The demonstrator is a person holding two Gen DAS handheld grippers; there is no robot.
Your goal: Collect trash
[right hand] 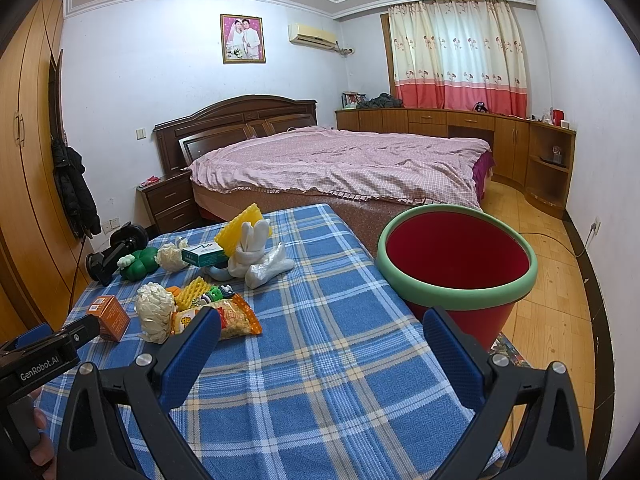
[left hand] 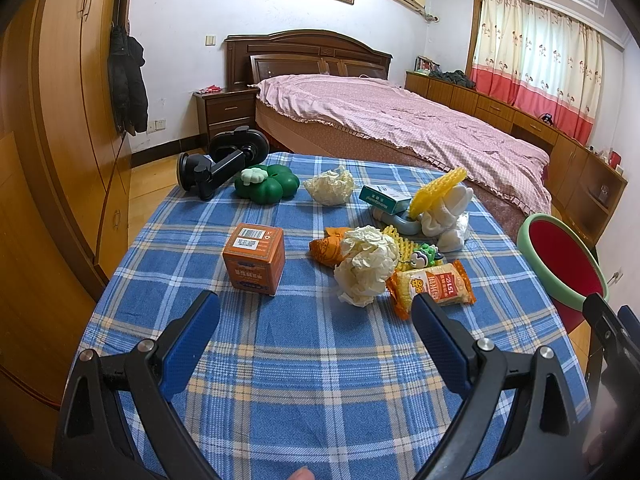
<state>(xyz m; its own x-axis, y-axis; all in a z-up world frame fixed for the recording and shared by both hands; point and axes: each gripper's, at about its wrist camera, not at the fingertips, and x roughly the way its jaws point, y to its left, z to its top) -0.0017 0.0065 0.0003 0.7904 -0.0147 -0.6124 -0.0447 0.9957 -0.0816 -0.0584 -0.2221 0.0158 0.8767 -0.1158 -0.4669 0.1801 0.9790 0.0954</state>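
Blue plaid cloth covers the tabletop (left hand: 320,360). Both the left gripper (left hand: 316,312) and right gripper (right hand: 322,330) hover with fingers wide, holding nothing. 2 crumpled paper wads (left hand: 366,264) lie among a snack packet (left hand: 434,284) and orange box (left hand: 254,258). Beside the tabletop's right edge stands a red bin (right hand: 456,264).

Left gripper (left hand: 316,316): jaws spread wide, empty, held level and pointing forward | Right gripper (right hand: 322,332): jaws equally wide, empty, held just to the left gripper's right | Fingertips (right hand: 40,436) wrap the left gripper's handle
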